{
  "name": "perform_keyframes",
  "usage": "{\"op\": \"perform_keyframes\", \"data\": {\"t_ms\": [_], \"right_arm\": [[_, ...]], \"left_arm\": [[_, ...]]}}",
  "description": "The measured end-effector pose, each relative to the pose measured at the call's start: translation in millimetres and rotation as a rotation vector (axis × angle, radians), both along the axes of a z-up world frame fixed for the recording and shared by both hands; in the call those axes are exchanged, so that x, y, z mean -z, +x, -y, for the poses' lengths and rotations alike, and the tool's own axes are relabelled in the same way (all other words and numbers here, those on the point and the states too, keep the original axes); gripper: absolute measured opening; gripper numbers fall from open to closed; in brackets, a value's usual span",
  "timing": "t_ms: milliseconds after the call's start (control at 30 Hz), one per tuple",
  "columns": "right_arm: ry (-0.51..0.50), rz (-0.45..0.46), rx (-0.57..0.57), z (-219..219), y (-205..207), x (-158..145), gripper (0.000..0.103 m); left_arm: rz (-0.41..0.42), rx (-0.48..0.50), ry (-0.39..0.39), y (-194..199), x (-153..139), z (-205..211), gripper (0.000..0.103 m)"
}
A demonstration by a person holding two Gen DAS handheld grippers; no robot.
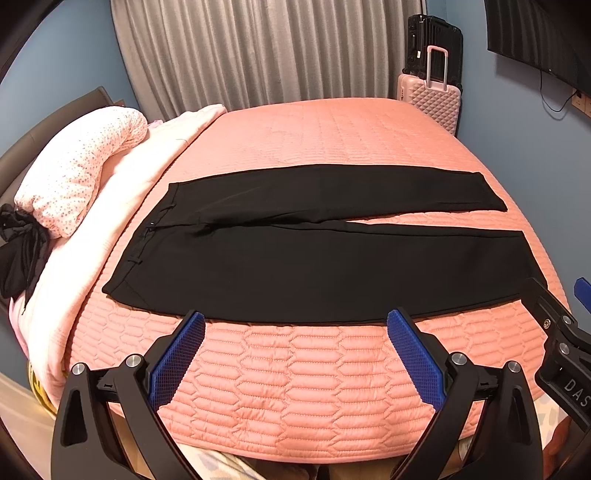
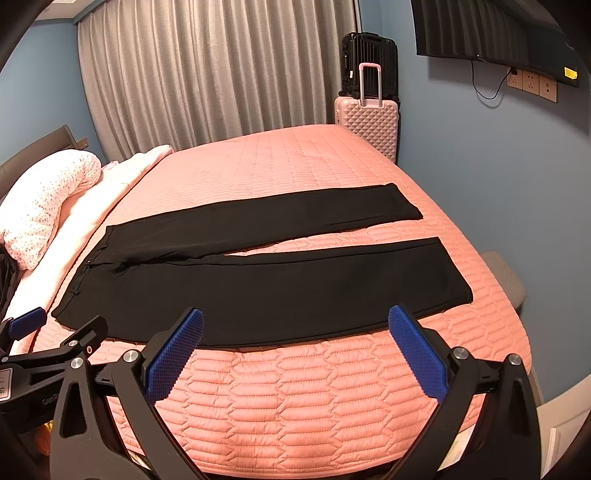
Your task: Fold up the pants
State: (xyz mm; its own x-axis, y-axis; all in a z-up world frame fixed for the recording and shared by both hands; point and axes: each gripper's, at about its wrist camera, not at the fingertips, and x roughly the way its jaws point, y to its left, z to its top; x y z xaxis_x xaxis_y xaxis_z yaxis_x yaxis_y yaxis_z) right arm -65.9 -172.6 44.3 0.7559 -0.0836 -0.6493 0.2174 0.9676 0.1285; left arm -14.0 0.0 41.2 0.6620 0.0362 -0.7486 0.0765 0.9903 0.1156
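— Covering the whole surface: pink quilted bedspread [image 1: 295, 376], hexagon stitching running across it. Nearest the lens, and doing what?

— Hovering over the near edge of the bedspread: left gripper [image 1: 295, 332], blue-padded fingers [image 1: 177, 354] spreading wide apart, holding nothing. Hanging alongside, likewise above the near edge: right gripper [image 2: 295, 328], blue pads [image 2: 417, 354] also standing wide apart, gripping nothing. Intruding at the right margin of the left wrist view, the right gripper's black frame; at the left margin of the right wrist view, the left gripper's.

— Lying just beyond the fingertips?

— Lying flat and unfolded across the bedspread: black pants [image 1: 295, 273], waistband pointing left, both legs running rightward. Near leg lying just past both sets of fingertips, not touching them. Far leg diverging slightly, leaving a narrow pink wedge showing between the two hems at right.

— And farther back?

— Resting at the left end of the bed: pale pink folded blanket [image 1: 122, 177], with a dotted pillow [image 1: 81, 173] sitting on top and a dark bundle of cloth [image 1: 18, 251] lying beside it. Standing past the far right corner: pink suitcase [image 2: 369, 122], handle raised, with a black suitcase [image 2: 369, 55] standing behind it. Hanging along the back wall: grey pleated curtain [image 2: 207, 70]. Mounted at upper right on the blue wall: dark television [image 2: 487, 33], cable dangling beneath.
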Motion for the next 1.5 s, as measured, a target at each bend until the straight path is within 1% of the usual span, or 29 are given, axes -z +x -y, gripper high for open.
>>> {"op": "perform_keyframes", "data": {"t_ms": [233,733,833,933,1000,1033,1067,1100,1133,1167,1200,1233,1333,1367,1433,1500], "right_arm": [[0.001,-0.001,-0.003,0.2,0.1,0.0,0.098],[0.001,-0.010,-0.008,6.0,3.3,3.7,0.098],[-0.016,0.012,-0.040,14.9,10.4,4.5,0.098],[-0.011,0.040,-0.081,39.8,31.3,3.5,0.098],[-0.024,0.068,-0.115,65.7,58.8,3.7,0.098],[-0.039,0.066,-0.123,74.4,71.6,4.9,0.098],[-0.069,0.062,-0.128,89.3,93.2,9.9,0.098],[-0.094,0.052,-0.134,104.2,114.2,16.9,0.098],[-0.114,0.027,-0.134,125.4,145.2,29.0,0.098],[-0.113,0.006,-0.127,143.6,167.1,39.1,0.098],[-0.094,-0.021,-0.129,163.7,191.2,49.8,0.098],[-0.059,-0.066,-0.122,188.2,226.2,67.1,0.098],[0.036,-0.144,-0.085,241.9,292.1,101.1,0.098],[0.039,-0.160,-0.066,260.6,316.3,110.8,0.098],[0.052,-0.186,-0.066,288.7,359.7,126.2,0.098],[0.062,-0.230,-0.090,301.3,391.8,140.3,0.098]], "left_arm": [[-0.019,-0.015,0.026,3.1,2.5,1.2,0.098],[-0.015,0.003,0.019,6.7,2.3,1.7,0.098],[0.007,0.014,-0.002,12.4,1.7,2.5,0.098],[0.058,0.014,-0.032,20.7,0.7,1.6,0.098],[0.068,-0.002,-0.051,31.4,2.4,-1.3,0.097],[0.048,-0.013,-0.050,41.4,5.8,-2.0,0.097],[0.029,-0.009,-0.042,49.9,9.0,-0.3,0.097],[0.015,0.001,-0.024,60.5,13.1,1.8,0.097],[0.012,-0.002,-0.004,68.6,16.5,4.1,0.097],[0.015,-0.026,0.033,82.8,22.8,6.7,0.097],[0.013,-0.036,0.045,91.1,26.9,7.3,0.098],[0.002,-0.040,0.046,106.5,33.2,9.7,0.098],[-0.041,-0.028,0.030,140.8,50.5,18.7,0.098],[-0.050,-0.024,0.030,154.5,57.1,22.5,0.098],[-0.060,-0.002,0.031,180.0,70.3,30.5,0.098],[-0.073,0.011,0.036,199.3,81.1,36.3,0.098]]}}
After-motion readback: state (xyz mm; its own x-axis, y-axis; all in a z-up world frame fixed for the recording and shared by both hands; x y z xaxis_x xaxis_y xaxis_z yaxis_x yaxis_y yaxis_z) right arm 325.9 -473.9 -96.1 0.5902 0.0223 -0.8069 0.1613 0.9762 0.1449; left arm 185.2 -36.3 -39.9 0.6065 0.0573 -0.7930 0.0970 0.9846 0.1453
